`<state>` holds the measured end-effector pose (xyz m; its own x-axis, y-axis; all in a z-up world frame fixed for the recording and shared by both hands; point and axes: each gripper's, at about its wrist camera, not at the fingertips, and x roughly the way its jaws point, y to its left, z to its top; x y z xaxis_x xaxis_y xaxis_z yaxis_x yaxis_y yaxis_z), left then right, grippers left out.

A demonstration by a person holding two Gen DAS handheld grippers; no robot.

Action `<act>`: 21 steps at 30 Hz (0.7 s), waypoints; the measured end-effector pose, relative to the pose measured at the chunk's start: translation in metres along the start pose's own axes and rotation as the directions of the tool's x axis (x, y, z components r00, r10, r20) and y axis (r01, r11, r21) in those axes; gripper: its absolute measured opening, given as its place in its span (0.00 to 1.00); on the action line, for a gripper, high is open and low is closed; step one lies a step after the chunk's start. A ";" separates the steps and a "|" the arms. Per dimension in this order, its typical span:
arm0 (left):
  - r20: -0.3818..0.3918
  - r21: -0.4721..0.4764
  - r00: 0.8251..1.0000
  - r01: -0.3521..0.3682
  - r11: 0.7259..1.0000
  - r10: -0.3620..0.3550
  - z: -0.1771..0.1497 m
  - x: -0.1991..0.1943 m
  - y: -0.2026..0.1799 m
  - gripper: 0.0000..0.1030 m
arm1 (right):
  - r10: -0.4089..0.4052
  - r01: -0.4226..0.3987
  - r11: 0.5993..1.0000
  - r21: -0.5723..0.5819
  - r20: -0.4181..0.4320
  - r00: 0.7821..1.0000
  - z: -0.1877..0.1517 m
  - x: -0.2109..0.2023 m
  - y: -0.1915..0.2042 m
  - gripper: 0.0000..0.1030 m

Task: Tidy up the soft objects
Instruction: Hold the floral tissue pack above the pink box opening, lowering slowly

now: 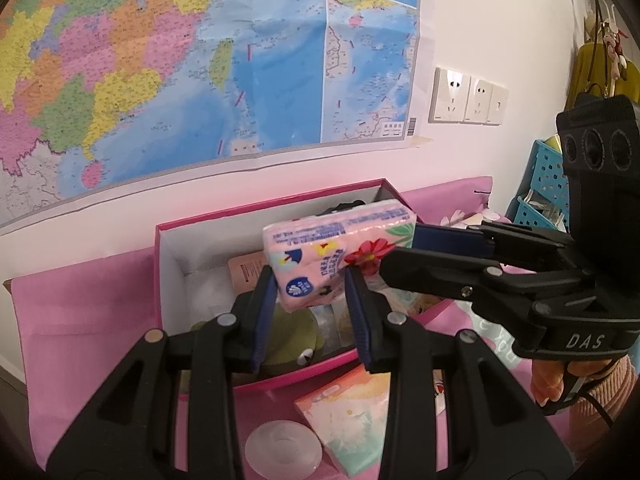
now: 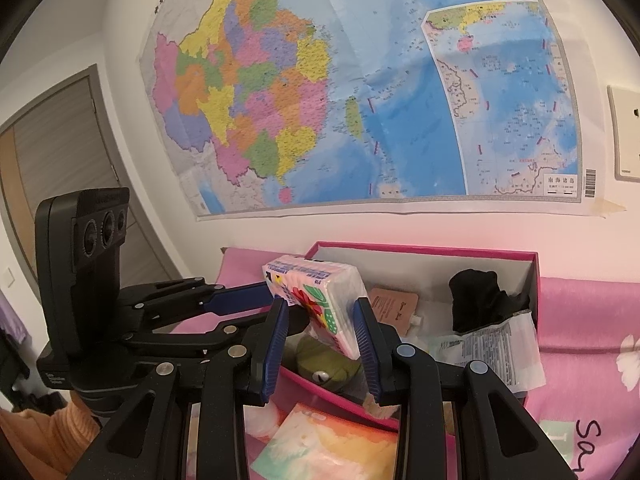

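Nearest the left wrist camera, at 6 o'clock, a round translucent plastic lid (image 1: 283, 447) lies on the pink fabric-covered tabletop (image 1: 88, 320), just beside a flat pastel-printed tissue packet (image 1: 348, 416) at about 5 o'clock.

The left tool (image 1: 311, 280) is closed narrow on the near end of a pink floral-printed soft tissue pack (image 1: 340, 248); both blue pads press its sides. The pack is held in the air, tilted, above the open pink cardboard box (image 1: 168, 240).

The right tool (image 2: 320, 312) grips the same pack (image 2: 320, 292) at its other end, pads pressed against its sides. In the left wrist view the right tool enters from 3 o'clock, its blue pad (image 1: 448, 240) against the pack's far end. In the right wrist view the left tool (image 2: 269, 292) enters from 9 o'clock.

Below the pack, inside the box, lie a green plush toy (image 2: 328, 364), a tan flat pouch (image 2: 394, 304), a black crumpled cloth item (image 2: 480, 300) at 2 o'clock, and a clear printed plastic wrapper (image 2: 500, 344) hanging over the box's right wall.

Farther off, a large coloured wall map (image 1: 200, 72) hangs at 12 o'clock, white wall sockets (image 1: 468, 100) at 2 o'clock, and a blue perforated plastic basket (image 1: 548, 184) at 3 o'clock.
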<state>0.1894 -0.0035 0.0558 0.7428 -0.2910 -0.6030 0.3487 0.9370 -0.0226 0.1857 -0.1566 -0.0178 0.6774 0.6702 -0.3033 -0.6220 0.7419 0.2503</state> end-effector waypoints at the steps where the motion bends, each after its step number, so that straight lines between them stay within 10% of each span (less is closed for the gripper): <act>1: -0.001 -0.001 1.000 0.000 1.000 0.000 0.000 0.000 0.000 0.36 | 0.000 0.000 1.000 0.000 0.000 1.000 0.000 0.000 0.000 0.33; 21: -0.031 -0.027 0.999 0.028 0.999 -0.029 0.005 0.009 0.012 0.36 | 0.010 -0.010 1.000 0.020 -0.001 1.000 0.005 0.006 -0.004 0.33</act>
<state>0.2031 0.0043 0.0546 0.7146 -0.3119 -0.6262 0.3537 0.9333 -0.0612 0.1937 -0.1554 -0.0158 0.6705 0.6777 -0.3019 -0.6208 0.7353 0.2720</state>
